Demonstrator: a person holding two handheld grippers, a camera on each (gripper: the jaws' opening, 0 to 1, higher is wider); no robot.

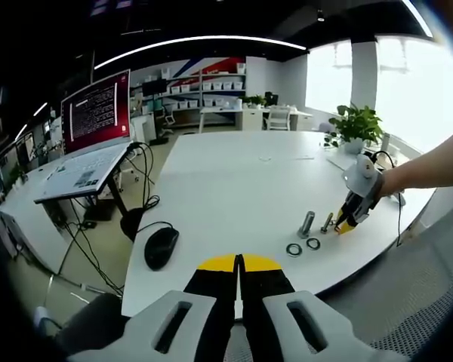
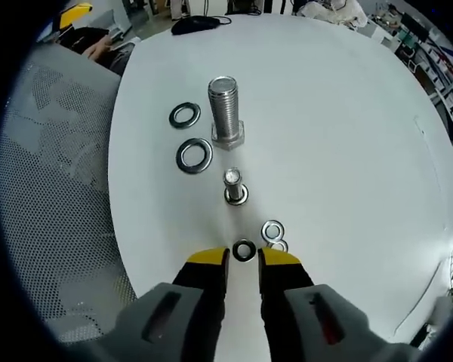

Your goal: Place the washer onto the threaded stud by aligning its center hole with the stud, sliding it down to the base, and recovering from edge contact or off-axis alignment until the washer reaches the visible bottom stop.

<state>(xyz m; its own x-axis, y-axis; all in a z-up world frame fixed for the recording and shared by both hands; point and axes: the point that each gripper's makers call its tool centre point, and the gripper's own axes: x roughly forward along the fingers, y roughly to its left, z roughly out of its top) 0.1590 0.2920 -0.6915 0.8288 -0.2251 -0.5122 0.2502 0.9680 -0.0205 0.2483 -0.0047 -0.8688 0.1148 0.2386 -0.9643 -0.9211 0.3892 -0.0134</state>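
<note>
On the white table (image 2: 347,136) a large threaded stud (image 2: 224,109) stands on its hex head, with a smaller stud (image 2: 233,185) upright nearer to me. Two large washers (image 2: 194,154) (image 2: 184,115) lie left of them. A small washer (image 2: 244,250) lies flat between the yellow tips of my right gripper (image 2: 243,258), which is open just above the table. Two more small washers (image 2: 272,230) overlap right beside it. In the left gripper view the studs (image 1: 307,224) and right gripper (image 1: 351,215) sit far right. My left gripper (image 1: 238,264) is shut with nothing in it, at the table's near edge.
A grey mesh chair (image 2: 53,188) stands close to the table edge beside the washers. A black mouse (image 1: 161,246) with its cable lies on the table. An open laptop (image 1: 90,151) sits on a side stand, and a potted plant (image 1: 355,124) stands at the far edge.
</note>
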